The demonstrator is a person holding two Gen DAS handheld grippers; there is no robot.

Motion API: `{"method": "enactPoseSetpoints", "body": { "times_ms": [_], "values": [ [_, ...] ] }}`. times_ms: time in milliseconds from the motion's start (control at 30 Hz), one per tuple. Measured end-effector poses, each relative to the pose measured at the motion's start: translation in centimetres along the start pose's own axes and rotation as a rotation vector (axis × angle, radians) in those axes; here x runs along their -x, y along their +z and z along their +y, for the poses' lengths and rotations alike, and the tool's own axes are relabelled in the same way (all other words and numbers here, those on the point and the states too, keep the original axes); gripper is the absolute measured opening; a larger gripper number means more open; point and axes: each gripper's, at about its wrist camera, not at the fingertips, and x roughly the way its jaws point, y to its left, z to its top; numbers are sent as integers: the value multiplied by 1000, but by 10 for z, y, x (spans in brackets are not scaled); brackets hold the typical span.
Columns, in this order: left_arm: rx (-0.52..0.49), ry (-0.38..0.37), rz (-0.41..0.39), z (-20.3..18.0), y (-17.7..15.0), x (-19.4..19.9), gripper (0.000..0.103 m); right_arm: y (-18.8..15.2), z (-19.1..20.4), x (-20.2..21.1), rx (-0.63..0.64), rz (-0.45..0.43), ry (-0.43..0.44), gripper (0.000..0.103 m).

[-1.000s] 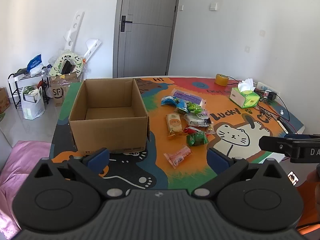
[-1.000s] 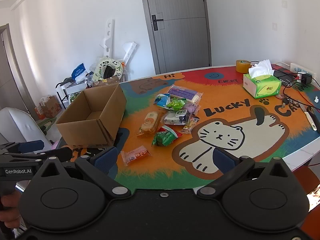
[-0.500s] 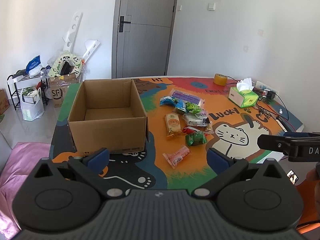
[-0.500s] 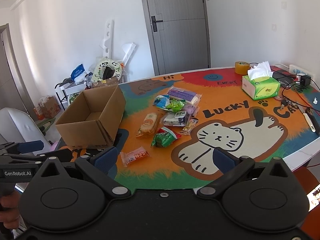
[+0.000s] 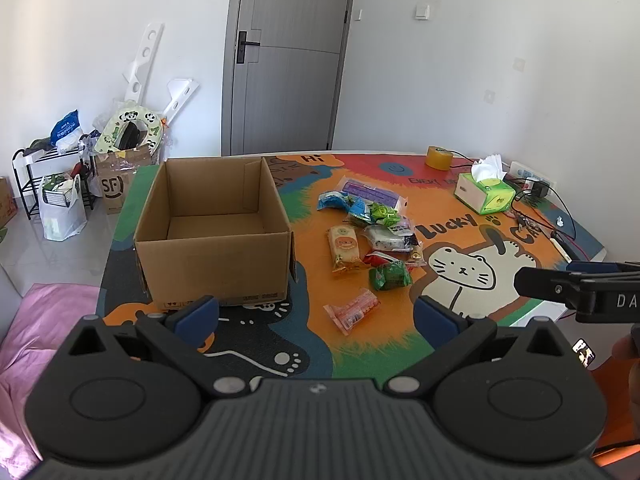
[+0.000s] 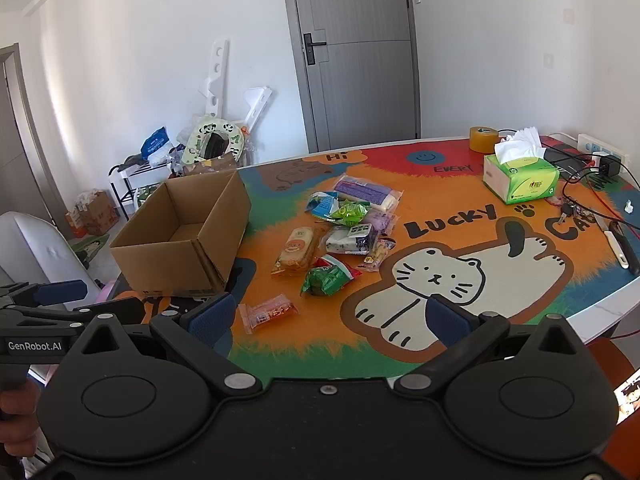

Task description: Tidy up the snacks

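Snacks: loose cluster of packets (image 5: 370, 226) on the bench mat, right of the cardboard box (image 5: 214, 236); none inside the box.
Nearest packet: pink-orange wrapper (image 5: 352, 311), lying apart from the cluster toward the near edge; in the left wrist view it sits between the two finger tips, beyond them.
Left tongs (image 5: 316, 314): spread wide, nothing held, raised off the bench at the near edge.
Right tongs (image 6: 328, 318): spread wide, nothing held; pink-orange wrapper (image 6: 269, 312) just inside the left finger (image 6: 208, 316), green packet (image 6: 326, 278) farther in.
Box: open top, flaps upright, empty floor visible, near left part of the bench; its near wall is close to the left tongs' left finger (image 5: 196, 314).
Bench edges: near edge under both tongs; right edge carries cables and a tissue box (image 6: 520, 178), tape roll (image 6: 485, 139) at the far side.
Open room: bare mat over the cat drawing (image 6: 436, 276), between cluster and right edge; bare strip between box and snacks.
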Motion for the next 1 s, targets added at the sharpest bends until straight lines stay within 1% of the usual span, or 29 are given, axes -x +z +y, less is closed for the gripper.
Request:
{"method": "enactPoseSetpoints", "body": {
  "times_ms": [367,567,633,833,1000],
  "values": [
    [-5,-16,-2,1,-4,-7,103,-2,-3,-6,-6,-6,8,103],
    [-6,-11,-1,-1,-5,-29,103,-12,-13,-22,-19,-10,41,103],
    [-4,-22,2,-3,-5,-38,103,-15,-18,-28,-19,-18,54,103],
    [6,-66,20,-8,-9,-61,103,-24,-38,-45,-57,-18,35,103],
    [24,-84,36,-7,-13,-80,102,-31,-49,-57,-95,-15,72,103]
  ]
}}
